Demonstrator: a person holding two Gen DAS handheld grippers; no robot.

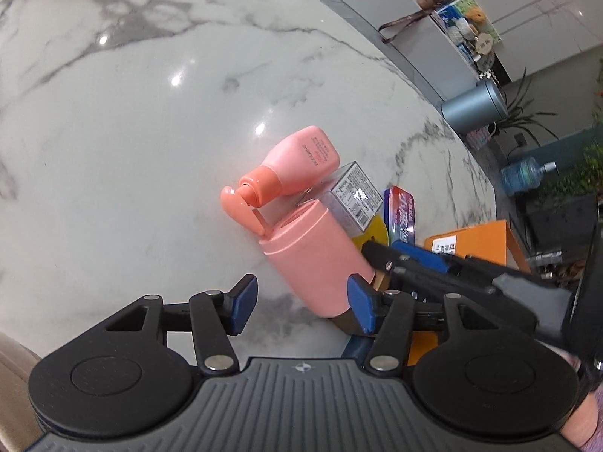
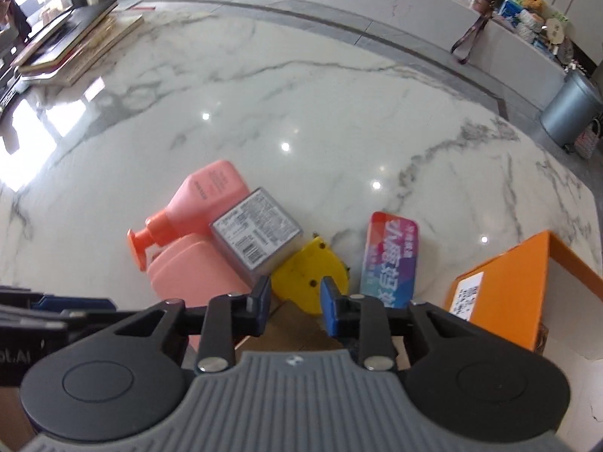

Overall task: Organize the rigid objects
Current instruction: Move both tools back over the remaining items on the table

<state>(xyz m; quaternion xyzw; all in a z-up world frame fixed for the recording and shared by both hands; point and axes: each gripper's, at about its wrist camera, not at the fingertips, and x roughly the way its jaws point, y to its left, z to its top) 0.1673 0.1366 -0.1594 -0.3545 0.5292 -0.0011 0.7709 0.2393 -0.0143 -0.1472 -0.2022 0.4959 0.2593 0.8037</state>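
Observation:
A pink pump bottle (image 1: 301, 162) (image 2: 203, 203) lies on its side on the marble table (image 1: 113, 132). A pink lidded case (image 1: 316, 260) (image 2: 192, 275) lies in front of it. A silver box (image 1: 354, 196) (image 2: 256, 237), a yellow tape measure (image 2: 309, 278) and a colourful tin (image 2: 388, 263) (image 1: 403, 211) lie close together. My left gripper (image 1: 301, 301) is open, its right finger beside the pink case. My right gripper (image 2: 296, 301) is open just above the tape measure, holding nothing.
An orange box (image 2: 505, 293) (image 1: 471, 241) sits at the table's right edge. A brown cardboard surface (image 2: 297, 331) lies under the right gripper. Books and a laptop (image 2: 64, 45) are stacked at the far left. A grey bin (image 2: 569, 109) stands on the floor beyond.

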